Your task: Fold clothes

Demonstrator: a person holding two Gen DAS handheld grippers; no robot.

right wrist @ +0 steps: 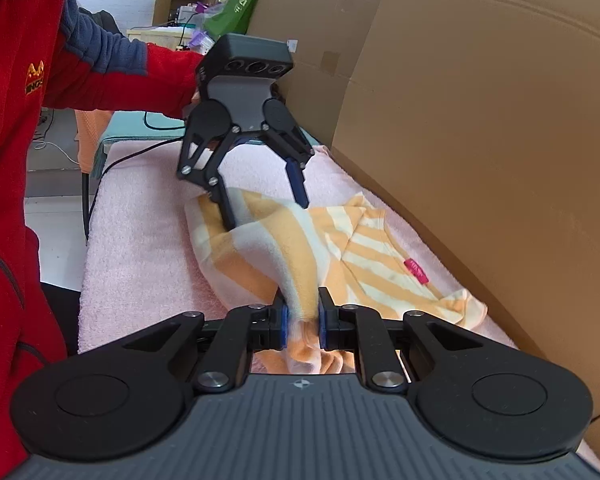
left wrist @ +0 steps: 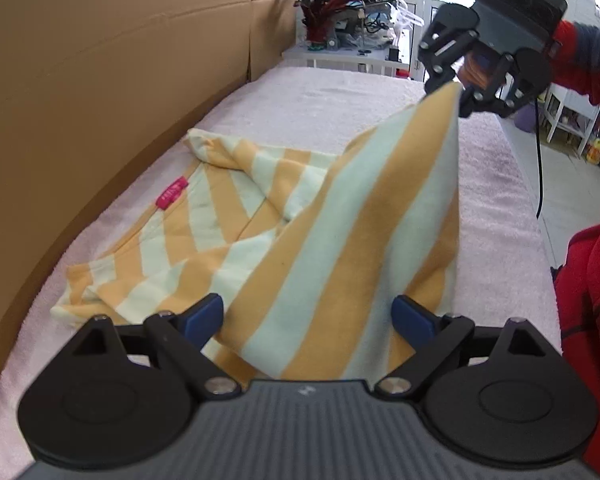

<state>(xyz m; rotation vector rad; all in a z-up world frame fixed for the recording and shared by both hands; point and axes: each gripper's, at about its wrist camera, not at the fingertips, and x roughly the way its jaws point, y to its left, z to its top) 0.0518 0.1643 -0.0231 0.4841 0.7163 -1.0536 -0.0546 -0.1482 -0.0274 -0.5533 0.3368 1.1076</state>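
Pinching a corner of the striped garment (right wrist: 300, 264) in the right gripper (right wrist: 303, 322), lifted off the pink-covered bench (right wrist: 140, 248); left gripper (left wrist: 308, 318) spread wide, cloth between

The right gripper (right wrist: 303, 322) has its two blue pads (right wrist: 285, 326) drawn close together, pressing from both sides on a bunched fold of striped cloth (right wrist: 300, 280) that runs out ahead of the jaws. The left gripper (left wrist: 306, 318) stands with its jaws wide apart; its blue pads (left wrist: 204, 316) sit on either side of the cloth, which passes between them without either pad pressing on it. It points downward at a slant. Red sleeves (right wrist: 112, 76) reach to each gripper's rear, and a hand (right wrist: 196, 98) grips the left one from behind.
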